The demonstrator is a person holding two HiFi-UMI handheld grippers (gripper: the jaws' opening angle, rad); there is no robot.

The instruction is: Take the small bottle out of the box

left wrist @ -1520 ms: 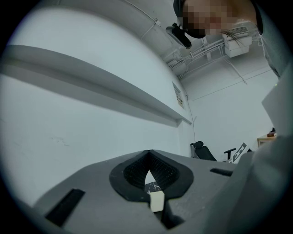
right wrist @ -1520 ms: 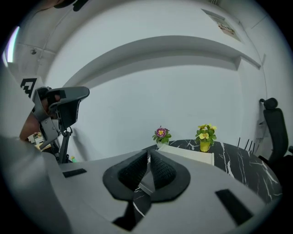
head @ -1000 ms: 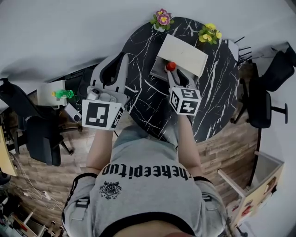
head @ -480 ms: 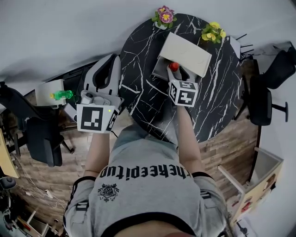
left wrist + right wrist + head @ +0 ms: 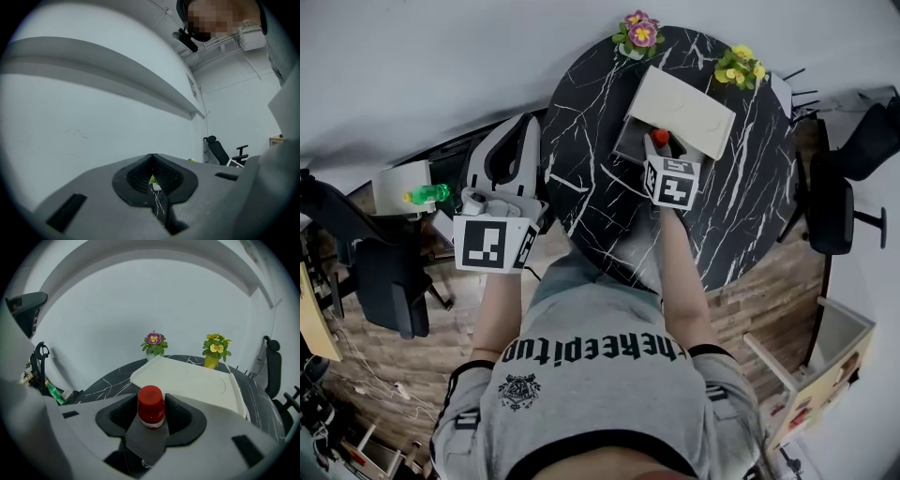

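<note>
A small bottle with a red cap (image 5: 661, 137) stands at the near edge of the white box (image 5: 684, 108), whose lid lies open on the black marble table (image 5: 600, 216). My right gripper (image 5: 663, 142) reaches over the table to it. In the right gripper view the bottle (image 5: 151, 408) stands upright between the wide-open jaws of that gripper (image 5: 151, 416), with the pads close beside the cap and not pressing on it. The left gripper (image 5: 525, 127) hangs off the table's left edge. It is shut and holds nothing, and its own view shows the left gripper (image 5: 153, 180) with only a thin slit.
A purple flower pot (image 5: 637, 33) and a yellow one (image 5: 739, 64) stand at the table's far rim behind the box. Office chairs stand to the right (image 5: 834, 206) and left (image 5: 384, 281). A green bottle (image 5: 427, 194) lies on a white stand at the left.
The right gripper has moved forward towards the box, so the red-capped bottle now sits between its jaws. The left gripper has drifted a little to the left.
</note>
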